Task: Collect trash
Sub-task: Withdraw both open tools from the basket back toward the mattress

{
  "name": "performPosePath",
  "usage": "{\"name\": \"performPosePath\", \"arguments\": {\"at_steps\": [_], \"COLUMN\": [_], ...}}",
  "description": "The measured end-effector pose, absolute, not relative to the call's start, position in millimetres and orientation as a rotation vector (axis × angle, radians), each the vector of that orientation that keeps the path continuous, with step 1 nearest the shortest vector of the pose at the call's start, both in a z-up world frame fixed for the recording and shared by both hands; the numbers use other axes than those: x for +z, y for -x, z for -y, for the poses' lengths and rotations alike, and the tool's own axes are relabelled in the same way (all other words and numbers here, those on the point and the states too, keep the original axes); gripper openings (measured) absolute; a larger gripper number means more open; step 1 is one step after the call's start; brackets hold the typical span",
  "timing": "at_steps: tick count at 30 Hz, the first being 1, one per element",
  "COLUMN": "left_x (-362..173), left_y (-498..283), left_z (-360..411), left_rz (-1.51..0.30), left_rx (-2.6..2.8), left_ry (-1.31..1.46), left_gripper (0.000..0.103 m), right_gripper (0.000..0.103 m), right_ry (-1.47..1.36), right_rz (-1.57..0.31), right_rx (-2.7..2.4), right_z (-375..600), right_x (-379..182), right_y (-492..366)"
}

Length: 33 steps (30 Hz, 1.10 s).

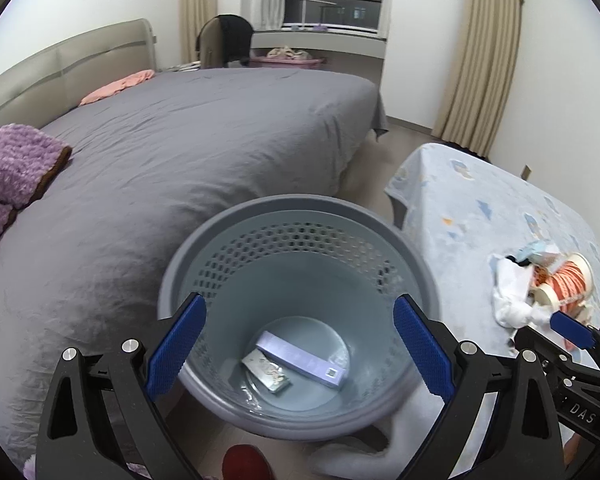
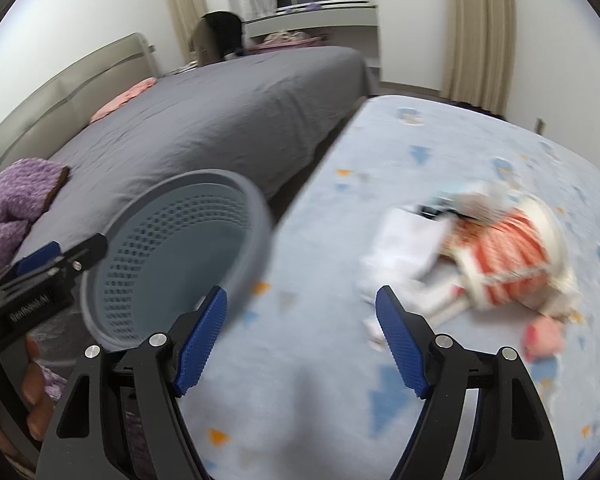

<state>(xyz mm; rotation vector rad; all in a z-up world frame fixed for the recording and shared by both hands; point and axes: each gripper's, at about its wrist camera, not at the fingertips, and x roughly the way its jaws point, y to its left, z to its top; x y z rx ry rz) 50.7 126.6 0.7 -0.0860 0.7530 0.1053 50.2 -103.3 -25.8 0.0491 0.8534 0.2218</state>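
Now, the right tongs (image 2: 300,340) head for the trash heap (image 2: 472,256) while the left tongs (image 1: 298,354) wait above the basket (image 1: 300,216).

Both pairs are spread with nothing between the pads; the left pair frames the grey basket, which stands on the floor between the bed (image 1: 180,140) and the blue-clothed worktop (image 2: 380,160) and already holds a lilac box (image 1: 304,358) and a wrapper (image 1: 266,370); the heap — white crumpled paper against an orange-striped spool — lies on the worktop, ahead and right of the right tongs, blurred. To do this well, I judge it best to slow down, pinch one loose white piece rather than the whole pile, and keep the cloth out of the pinch.
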Motion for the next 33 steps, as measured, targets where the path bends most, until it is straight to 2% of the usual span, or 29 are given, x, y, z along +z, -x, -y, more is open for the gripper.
{"name": "performPosePath", "arguments": {"at_steps": [7,19,33], "left_x": [2,-9,-33], "left_y": [-45,-44,-57], "left_z": [-85,-7,33], "left_rz": [-0.735,-0.745,-0.780], "left_rx": [0.018,-0.103,-0.119], "left_ry": [0.052,-0.016,-0.077], "left_gripper": [0.095,0.096,0.096], "right_gripper": [0.080,0.081,0.081], "right_ry": [-0.112,-0.213,-0.202], "right_rz": [-0.855,-0.849,-0.903], "right_rx": [0.109,-0.062,-0.078], "right_z": [171,269,277], "right_x": [-32,-44,-68], "right_y": [-25,2,-30]}}
